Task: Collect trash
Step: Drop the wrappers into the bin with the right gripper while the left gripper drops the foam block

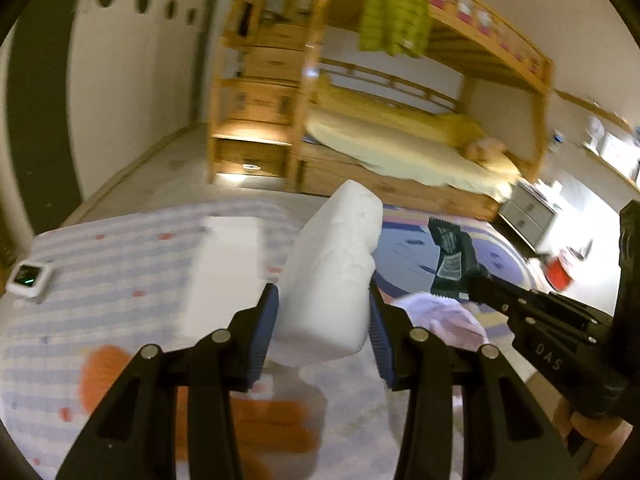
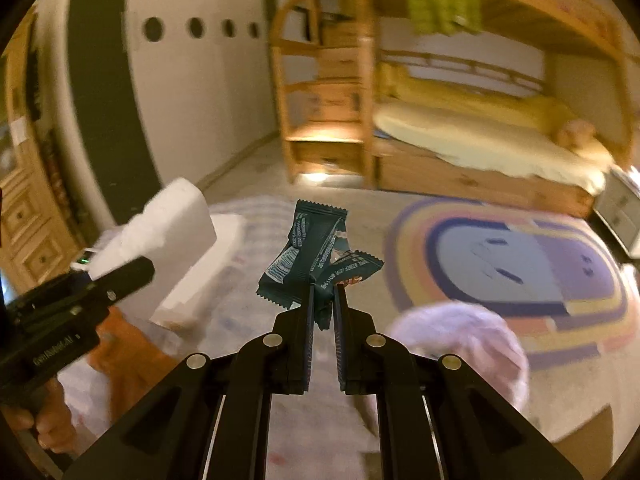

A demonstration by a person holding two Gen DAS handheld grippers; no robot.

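Right up close, the left hand-held gripper (image 1: 323,322) has its blue pads (image 1: 267,322) squeezed onto a white foam chunk (image 1: 334,276), which sticks up and away from the jaws, lifted above the striped cloth (image 1: 120,280). A second white block (image 1: 224,272) lies on that cloth just left of it, pretty blurry. Far left on the cloth sits a small white device (image 1: 29,279) with a green light.

The right hand-held gripper (image 2: 323,316) is pinched nearly closed on a dark teal wrapper (image 2: 316,256), crumpled and fanning out above the fingertips, held in the air. Near right of it there's a pale pink bag (image 2: 464,340), too blurry to say more. Farther right on the floor is a rug (image 2: 520,264) with coloured rings, and far back a wooden bunk bed (image 2: 480,152) with a green jacket (image 1: 394,14) hanging off the top rail.
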